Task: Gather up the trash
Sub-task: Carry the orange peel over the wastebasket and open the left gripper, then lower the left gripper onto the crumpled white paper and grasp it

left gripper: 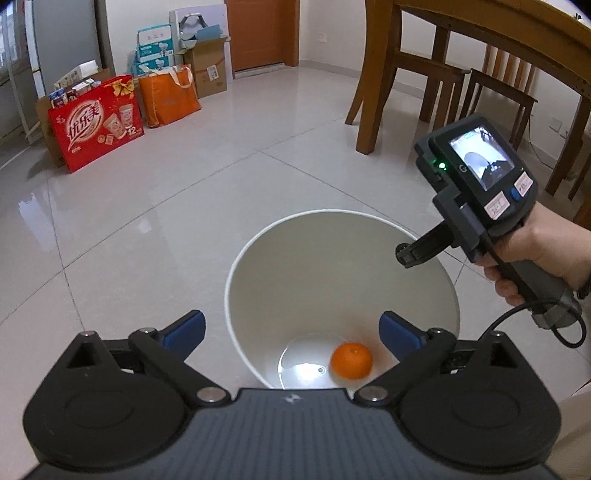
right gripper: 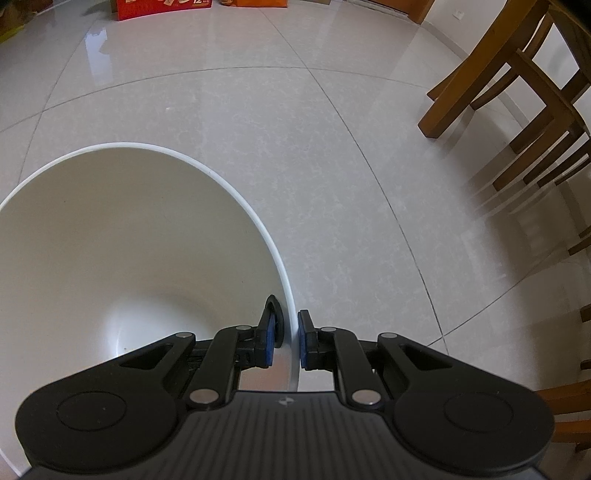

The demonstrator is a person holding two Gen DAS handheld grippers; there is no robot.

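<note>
My left tongs (left gripper: 291, 328) gape empty over the white bin (left gripper: 332, 258); an orange (left gripper: 351, 360) lies inside, lower centre. My right tongs (right gripper: 287, 339) clamp the bin's rim.

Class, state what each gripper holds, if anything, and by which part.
The right gripper clamps the white bin by its rim. The left gripper holds nothing.

Home dining area showing: glossy tiled floor (left gripper: 192, 206), wooden table (left gripper: 491, 22) and chairs (left gripper: 495, 92) sitting upper right, gift box (left gripper: 94, 123), bag (left gripper: 168, 94), cartons (left gripper: 207, 70) piling upper left beside door (left gripper: 260, 33).
</note>
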